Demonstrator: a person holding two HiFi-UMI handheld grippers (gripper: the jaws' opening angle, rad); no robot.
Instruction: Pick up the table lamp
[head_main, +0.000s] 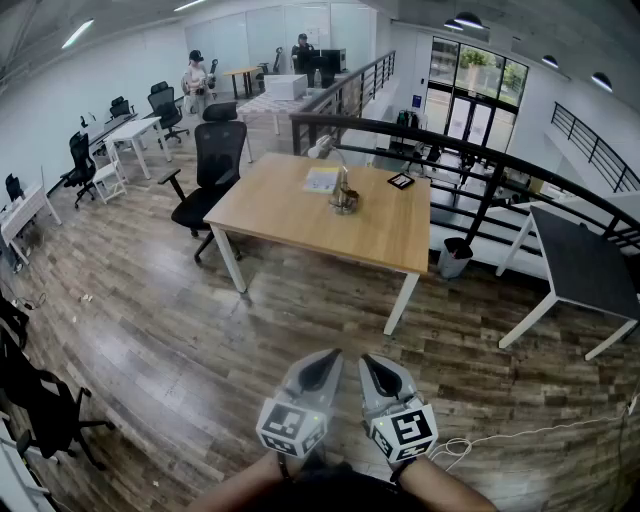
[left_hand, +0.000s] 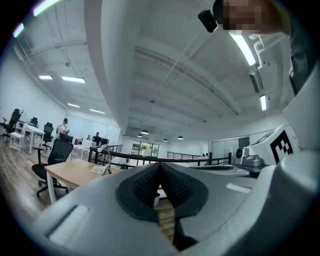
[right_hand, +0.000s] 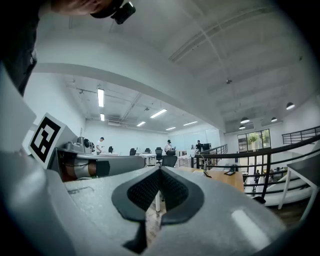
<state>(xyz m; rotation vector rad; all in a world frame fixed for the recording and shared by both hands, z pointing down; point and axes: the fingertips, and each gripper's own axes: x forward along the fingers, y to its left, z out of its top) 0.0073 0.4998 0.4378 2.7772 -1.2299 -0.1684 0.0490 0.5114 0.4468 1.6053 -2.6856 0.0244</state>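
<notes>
Left gripper (head_main: 322, 368), right gripper (head_main: 378, 372): both clenched, empty. Slim silver table lamp (head_main: 343, 192) on light wooden table (head_main: 280, 212), well apart; black office chair (head_main: 216, 160) beside table.

Ahead of you, the table lamp (head_main: 344, 197) stands on the desk (head_main: 290, 215), a paper (head_main: 322, 180) at its left. A chair (head_main: 218, 150) is left of the desk, a railing (head_main: 350, 122) behind.
</notes>
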